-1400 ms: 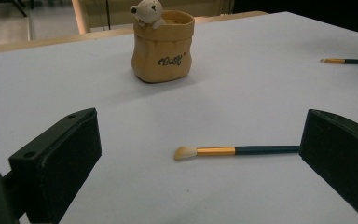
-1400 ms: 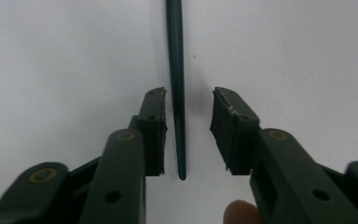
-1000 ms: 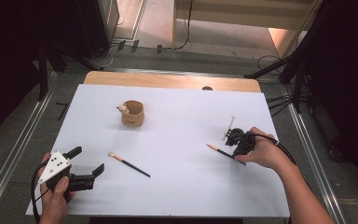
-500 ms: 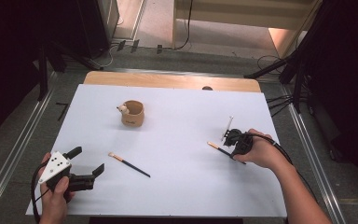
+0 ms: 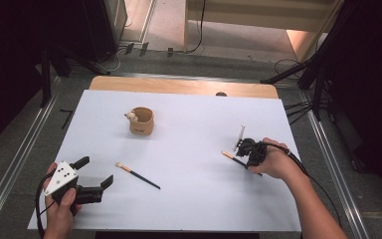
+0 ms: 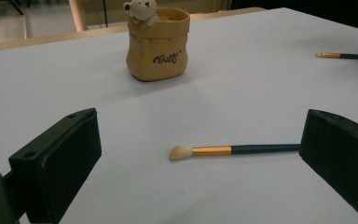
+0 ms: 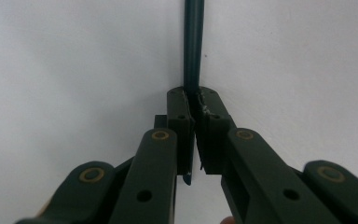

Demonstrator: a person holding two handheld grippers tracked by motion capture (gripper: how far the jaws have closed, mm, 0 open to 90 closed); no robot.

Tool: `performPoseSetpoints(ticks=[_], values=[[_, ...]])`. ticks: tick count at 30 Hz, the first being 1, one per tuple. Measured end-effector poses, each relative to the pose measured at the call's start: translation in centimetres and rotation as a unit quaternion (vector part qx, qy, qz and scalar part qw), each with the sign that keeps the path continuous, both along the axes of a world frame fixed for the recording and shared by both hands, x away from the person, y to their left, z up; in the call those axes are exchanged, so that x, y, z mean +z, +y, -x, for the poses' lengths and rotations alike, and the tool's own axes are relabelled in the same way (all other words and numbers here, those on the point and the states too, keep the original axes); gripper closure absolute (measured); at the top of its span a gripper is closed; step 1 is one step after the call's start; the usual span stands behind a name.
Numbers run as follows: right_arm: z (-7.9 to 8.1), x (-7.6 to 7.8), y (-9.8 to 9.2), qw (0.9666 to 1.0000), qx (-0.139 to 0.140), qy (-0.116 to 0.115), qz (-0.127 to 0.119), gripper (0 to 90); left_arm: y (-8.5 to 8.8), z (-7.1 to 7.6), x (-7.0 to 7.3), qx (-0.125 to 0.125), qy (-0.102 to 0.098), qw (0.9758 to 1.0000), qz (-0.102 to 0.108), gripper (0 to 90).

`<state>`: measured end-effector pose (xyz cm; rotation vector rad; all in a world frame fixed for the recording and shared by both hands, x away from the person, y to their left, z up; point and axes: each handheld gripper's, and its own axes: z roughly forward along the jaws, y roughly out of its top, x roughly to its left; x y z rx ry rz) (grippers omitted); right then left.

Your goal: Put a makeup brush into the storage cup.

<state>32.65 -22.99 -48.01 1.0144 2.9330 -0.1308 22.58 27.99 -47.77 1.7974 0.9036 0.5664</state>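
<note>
A tan bear cup [image 5: 141, 122] [image 6: 157, 44] stands upright at the back left of the white sheet [image 5: 194, 199]. A dark-handled brush [image 5: 138, 176] [image 6: 233, 150] lies flat in front of my left gripper [image 5: 98, 171] [image 6: 198, 158], which is open, its jaws wide on either side of the brush without touching it. My right gripper [image 5: 247, 149] [image 7: 195, 100] is shut on the dark handle of a second brush [image 5: 227, 156] [image 7: 193, 46] [image 6: 338, 55], low over the sheet. That brush's pale tip points left.
A thin pale stick [image 5: 240, 135] lies just beyond the right gripper. A strip of bare wooden table [image 5: 179, 85] runs along the sheet's far edge. Metal rails [image 5: 10, 174] and dark stands flank the table on the floor.
The right hand has edged slightly to the left with its brush. The left gripper and the near brush have not moved.
</note>
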Motion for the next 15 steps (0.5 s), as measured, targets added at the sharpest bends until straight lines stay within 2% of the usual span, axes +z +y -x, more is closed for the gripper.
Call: performPoseSetpoints(ticks=[3, 7, 10, 11, 12, 13, 14, 15], values=[[0.1, 0.0, 0.1, 1.0, 0.0, -0.001, 0.003, 86.3, 0.0, 0.0, 0.1, 0.001, 0.0, 1.0, 0.001, 0.0], [0.3, 0.0, -0.1, 0.9999, 0.001, -0.01, -0.005, 86.4, -0.2, -0.1, 0.2, 0.003, -0.001, 1.0, 0.007, 0.0], [0.3, 0.2, -0.5, 0.9991, -0.005, -0.025, -0.033, 86.4, -0.4, -0.3, 0.5, 0.002, -0.001, 1.0, 0.003, 0.0], [0.3, 0.8, -0.5, 0.9976, -0.014, -0.039, -0.055, 86.4, -0.5, -0.3, 0.6, 0.001, -0.002, 1.0, 0.006, 0.0], [0.3, 1.0, -0.4, 0.9967, -0.013, -0.043, -0.067, 86.3, -0.6, -0.5, 0.7, 0.001, -0.002, 1.0, 0.007, 0.0], [0.3, 1.0, -0.4, 0.9967, -0.013, -0.043, -0.067, 86.3, -0.6, -0.5, 0.7, 0.001, -0.002, 1.0, 0.007, 0.0], [0.3, 1.6, -0.1, 0.9942, -0.014, -0.053, -0.092, 86.4, -0.7, -0.6, 0.9, 0.0, -0.003, 1.0, 0.006, 0.0], [0.3, 1.6, -0.1, 0.9942, -0.014, -0.053, -0.092, 86.4, -0.7, -0.6, 1.0, 0.0, -0.001, 1.0, 0.007, 0.0]])
